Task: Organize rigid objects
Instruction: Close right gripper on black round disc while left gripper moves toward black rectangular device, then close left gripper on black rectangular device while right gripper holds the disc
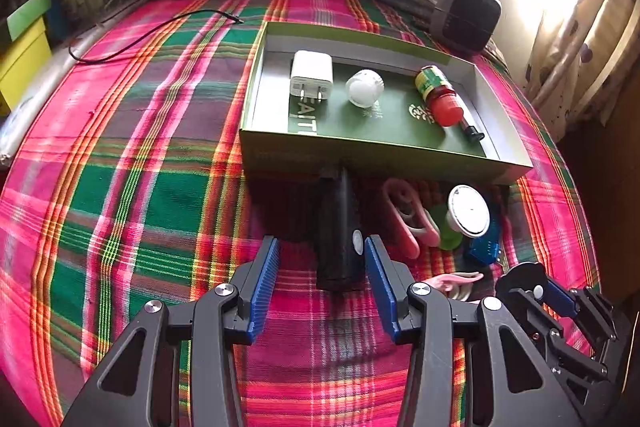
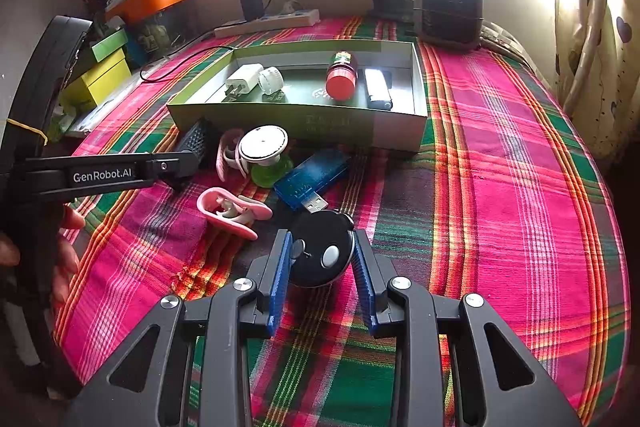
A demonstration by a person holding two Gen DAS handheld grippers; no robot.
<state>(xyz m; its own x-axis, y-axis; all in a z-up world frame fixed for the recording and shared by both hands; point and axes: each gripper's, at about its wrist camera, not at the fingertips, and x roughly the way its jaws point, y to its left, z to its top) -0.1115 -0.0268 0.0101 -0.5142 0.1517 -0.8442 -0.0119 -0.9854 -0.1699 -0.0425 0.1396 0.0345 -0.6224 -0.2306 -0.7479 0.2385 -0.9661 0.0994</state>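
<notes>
A: Counting what we have already put away: the green box (image 2: 400, 137) holds the white charger (image 1: 311, 75), the white round cap (image 1: 364, 87), the red-capped bottle (image 1: 438, 95) and a dark lighter-like thing (image 2: 378, 89) beside the bottle.

B: So we are about halfway, we judge. Left on the plaid cloth (image 2: 500, 147) in front of the box: the black ribbed device (image 1: 339, 231), two pink clips (image 2: 232, 211), the white-topped green suction piece (image 2: 266, 151), the blue USB stick (image 2: 314, 177) and the black round remote (image 2: 320, 253).

A: Our right tool (image 2: 322, 259) is closed on that black round remote, both blue pads touching its sides, low over the cloth near us.

B: And our left tool (image 1: 322, 267) stands about half open, straddling the near end of the black ribbed device. One pad is right against it, the other clear, so we hold nothing there yet.

A: What is in our way? The near wall of the box stands between the remote and the free space inside.

B: The loose pieces crowd together, too. The clips touch the suction piece, and the USB stick lies just beside it. Behind the box we see a power strip (image 2: 268, 21) and a small heater (image 2: 448, 7), well apart from our work.
</notes>
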